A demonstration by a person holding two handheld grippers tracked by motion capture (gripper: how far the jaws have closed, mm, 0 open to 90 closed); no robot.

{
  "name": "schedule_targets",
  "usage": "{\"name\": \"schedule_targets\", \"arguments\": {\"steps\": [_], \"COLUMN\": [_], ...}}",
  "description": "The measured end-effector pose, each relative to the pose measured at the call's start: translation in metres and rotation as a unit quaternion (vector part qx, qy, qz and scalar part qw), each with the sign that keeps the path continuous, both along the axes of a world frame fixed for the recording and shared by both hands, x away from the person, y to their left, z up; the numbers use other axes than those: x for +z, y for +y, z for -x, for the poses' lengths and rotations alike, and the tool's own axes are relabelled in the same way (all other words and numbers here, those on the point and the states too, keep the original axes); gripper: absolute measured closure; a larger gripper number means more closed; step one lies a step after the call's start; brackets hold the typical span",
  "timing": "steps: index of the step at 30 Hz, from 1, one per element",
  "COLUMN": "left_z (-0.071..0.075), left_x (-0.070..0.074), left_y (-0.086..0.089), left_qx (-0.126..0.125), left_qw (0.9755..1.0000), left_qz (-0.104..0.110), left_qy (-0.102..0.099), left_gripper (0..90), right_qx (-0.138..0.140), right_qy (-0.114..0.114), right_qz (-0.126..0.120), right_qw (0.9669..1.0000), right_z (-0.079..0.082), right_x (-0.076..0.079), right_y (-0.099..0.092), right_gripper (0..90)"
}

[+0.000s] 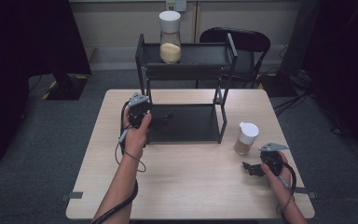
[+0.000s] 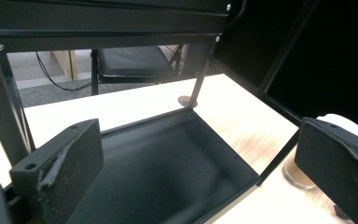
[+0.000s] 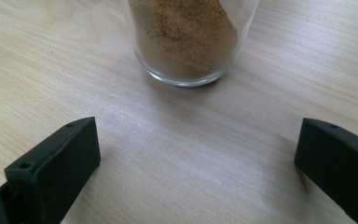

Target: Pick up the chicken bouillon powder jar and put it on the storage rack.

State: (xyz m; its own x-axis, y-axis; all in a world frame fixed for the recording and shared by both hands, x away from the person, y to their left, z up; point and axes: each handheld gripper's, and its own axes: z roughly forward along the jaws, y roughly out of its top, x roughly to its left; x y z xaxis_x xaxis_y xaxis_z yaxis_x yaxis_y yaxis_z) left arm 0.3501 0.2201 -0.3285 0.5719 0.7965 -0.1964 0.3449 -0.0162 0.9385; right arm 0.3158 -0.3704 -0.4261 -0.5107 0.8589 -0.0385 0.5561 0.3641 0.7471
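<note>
A black two-shelf rack (image 1: 185,71) stands at the back middle of the wooden table (image 1: 191,186). On its top shelf is a white-lidded jar of pale powder (image 1: 170,37). A second white-lidded jar of brown powder (image 1: 246,138) stands on the table right of the rack. My left gripper (image 1: 164,116) is open at the left edge of the lower shelf (image 2: 168,163), jaws wide (image 2: 200,154), nothing between them. My right gripper (image 1: 251,168) is open just in front of the brown jar (image 3: 186,42), jaws spread (image 3: 196,144) over bare wood.
A black chair (image 1: 247,44) stands behind the table beyond the rack, also seen through the rack's legs as a chair seat (image 2: 130,60). Cables trail from both grippers along the forearms. Bare wood lies along the table's front.
</note>
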Motion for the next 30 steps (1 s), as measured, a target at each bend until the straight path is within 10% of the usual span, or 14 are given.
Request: {"name": "schedule_targets", "arguments": {"steps": [30], "left_z": [0.008], "left_x": [-0.051], "left_y": [0.0], "left_qx": [-0.008], "left_qw": [0.9996], "left_qz": [0.002], "left_qy": [0.028], "left_gripper": [0.6], "right_qx": [0.0], "right_qy": [0.0], "right_qz": [0.0], "right_qw": [1.0], "right_z": [0.0], "right_x": [0.0], "right_y": [0.0], "right_gripper": [0.0]}}
